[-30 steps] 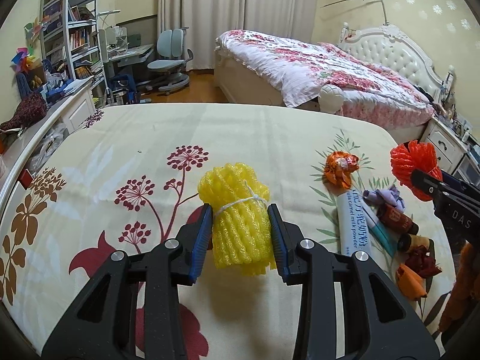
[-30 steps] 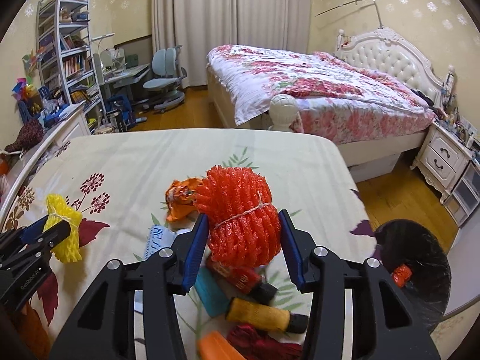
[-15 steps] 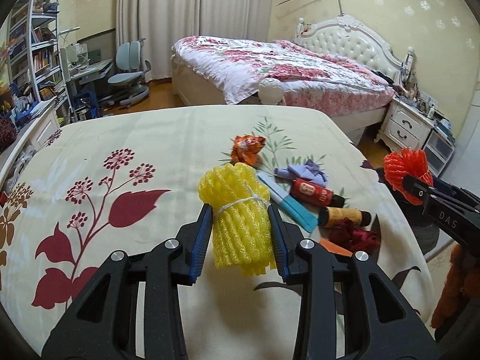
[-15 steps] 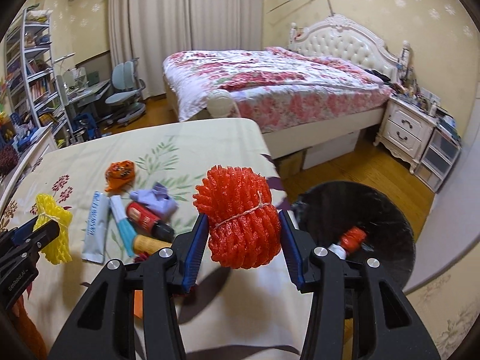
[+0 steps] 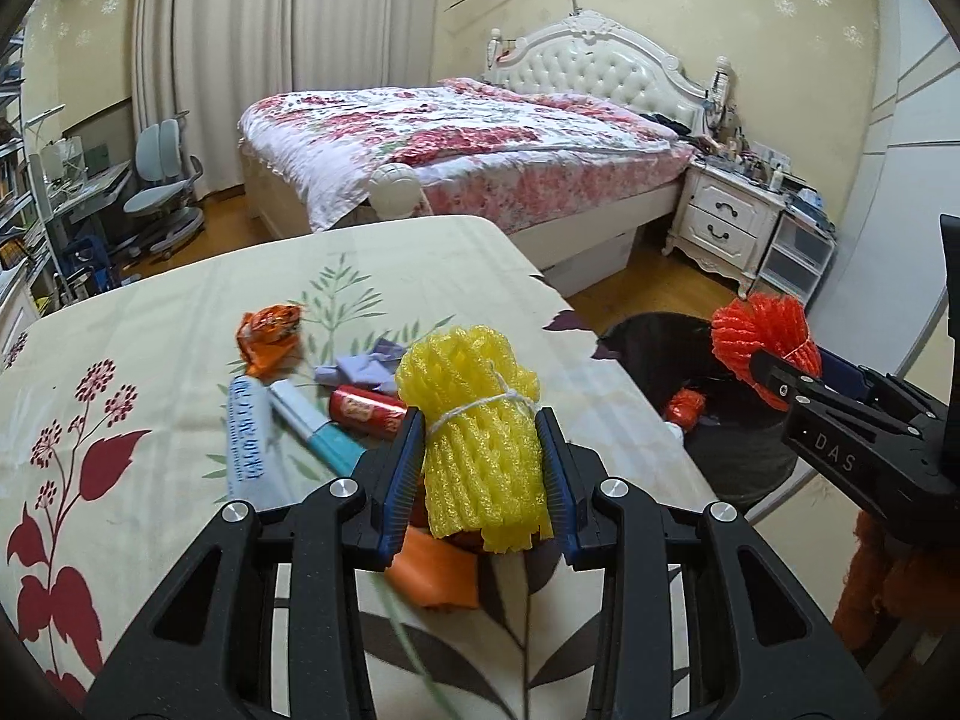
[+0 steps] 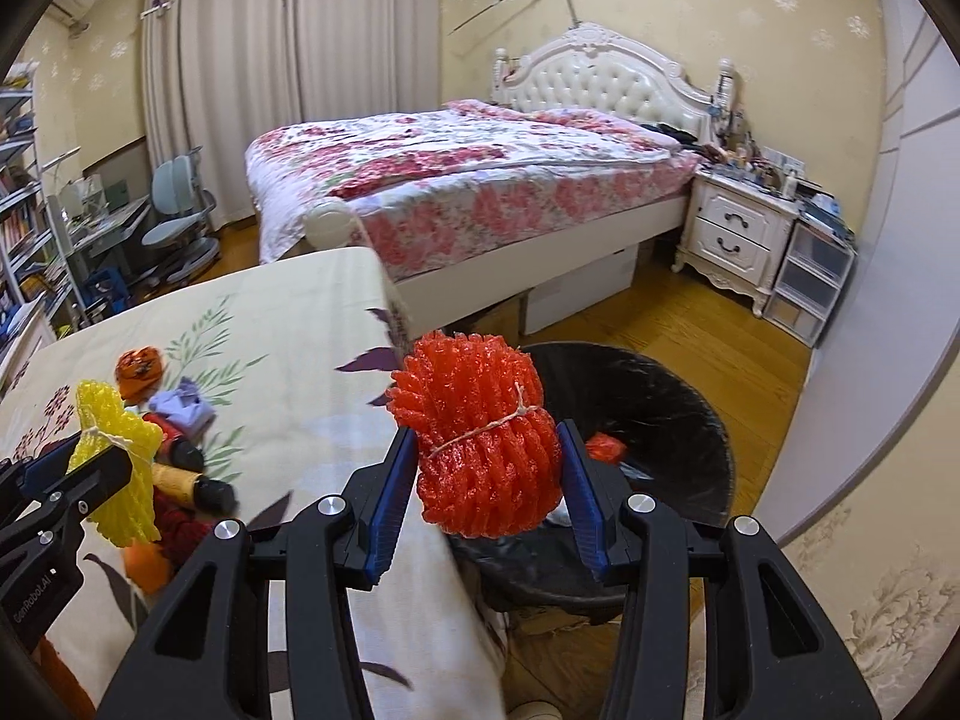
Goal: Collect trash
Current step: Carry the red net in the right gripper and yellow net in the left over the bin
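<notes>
My left gripper (image 5: 480, 474) is shut on a yellow foam net bundle (image 5: 477, 438) tied with string, held above the table's right part. My right gripper (image 6: 486, 480) is shut on a red foam net bundle (image 6: 480, 438), held over the near rim of a black-lined trash bin (image 6: 672, 408) beside the table. Inside the bin lies a red wrapper (image 6: 606, 447). From the left wrist view the red bundle (image 5: 762, 342) hangs above the bin (image 5: 636, 342). The yellow bundle (image 6: 114, 456) shows at the left edge of the right wrist view.
Loose trash lies on the floral tablecloth (image 5: 150, 324): an orange wrapper (image 5: 270, 336), a white tube (image 5: 249, 438), a teal stick (image 5: 312, 426), a red packet (image 5: 366, 411), purple paper (image 5: 360, 369), an orange piece (image 5: 432, 564). A bed (image 5: 468, 144) and a nightstand (image 5: 729, 219) stand behind.
Both grippers swept right across the table, each keeping its bundle. The red bundle went from above the trash pile to over the bin; the yellow one now hangs over the pile.
</notes>
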Available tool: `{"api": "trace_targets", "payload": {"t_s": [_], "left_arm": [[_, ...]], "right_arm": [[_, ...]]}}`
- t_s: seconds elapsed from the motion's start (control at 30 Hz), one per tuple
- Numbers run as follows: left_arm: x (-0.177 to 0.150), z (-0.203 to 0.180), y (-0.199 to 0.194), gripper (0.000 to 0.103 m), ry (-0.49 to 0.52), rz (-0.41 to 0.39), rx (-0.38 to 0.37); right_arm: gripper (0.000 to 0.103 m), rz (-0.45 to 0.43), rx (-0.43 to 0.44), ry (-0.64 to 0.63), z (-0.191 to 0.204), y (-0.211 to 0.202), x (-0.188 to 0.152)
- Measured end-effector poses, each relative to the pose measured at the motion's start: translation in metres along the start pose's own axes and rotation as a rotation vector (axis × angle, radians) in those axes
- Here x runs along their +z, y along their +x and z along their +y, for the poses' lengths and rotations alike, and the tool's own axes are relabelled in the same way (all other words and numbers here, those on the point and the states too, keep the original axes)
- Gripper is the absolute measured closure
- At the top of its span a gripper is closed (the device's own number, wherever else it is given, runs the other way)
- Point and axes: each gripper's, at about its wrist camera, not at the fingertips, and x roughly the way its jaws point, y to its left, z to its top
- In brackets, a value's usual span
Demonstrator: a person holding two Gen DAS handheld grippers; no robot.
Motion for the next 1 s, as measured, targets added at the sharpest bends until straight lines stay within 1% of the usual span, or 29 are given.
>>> {"api": "trace_targets", "payload": {"t_s": [0.13,0.3,0.63,0.8,1.0], "left_arm": [[0.008,-0.025,0.014,0.067,0.033,-0.008,-0.013],[0.021,-0.05,0.037,0.067,0.053,0.012,-0.037],[0.034,-0.097,0.07,0.067,0.122,0.02,-0.045],[0.037,-0.112,0.087,0.066,0.152,0.024,-0.041],[0.038,-0.124,0.105,0.066,0.157,0.049,-0.041]], "right_arm": [[0.056,-0.001,-0.022,0.03,-0.019,0.008,0.002],[0.056,0.003,-0.037,0.052,-0.037,0.018,0.002],[0.056,0.016,-0.052,0.101,-0.067,0.037,0.005],[0.056,0.021,-0.066,0.121,-0.08,0.045,0.006],[0.056,0.032,-0.098,0.126,-0.091,0.054,0.003]]}}
